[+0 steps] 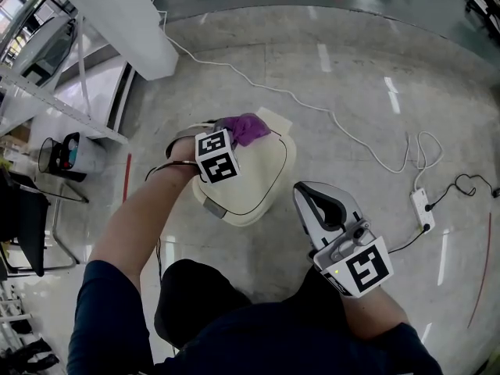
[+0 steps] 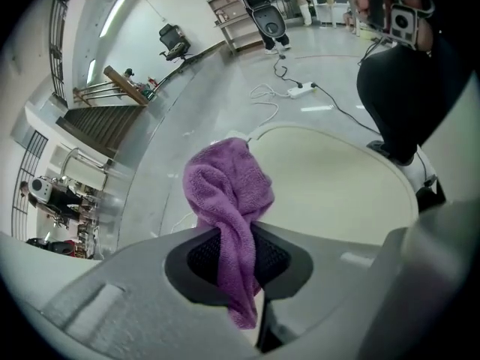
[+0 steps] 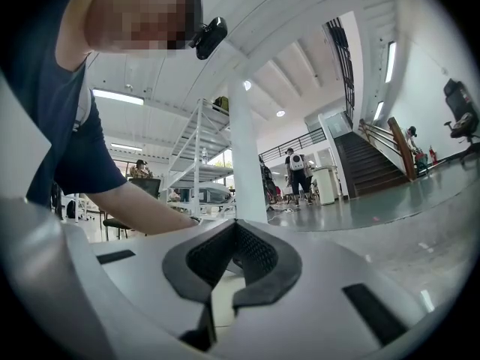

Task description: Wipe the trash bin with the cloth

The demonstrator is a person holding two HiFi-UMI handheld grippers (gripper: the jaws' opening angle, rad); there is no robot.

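The cloth (image 2: 229,193) is showing a fuzzy purple, and the trash bin (image 2: 330,186) under it is looking plain cream. The left gripper (image 2: 238,261) and right gripper (image 3: 231,265) are wearing pale grey shells with black, mesh-patterned pads, and their marker cubes (image 1: 216,156) are carrying black-and-white squares. The floor (image 1: 351,69) is gleaming mottled grey; the cable (image 1: 344,127) and power strip (image 1: 423,209) are showing white, the person's sleeve (image 1: 109,319) navy

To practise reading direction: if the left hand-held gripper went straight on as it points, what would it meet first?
Probably the trash bin lid, its cloth touching first; depth unclear.
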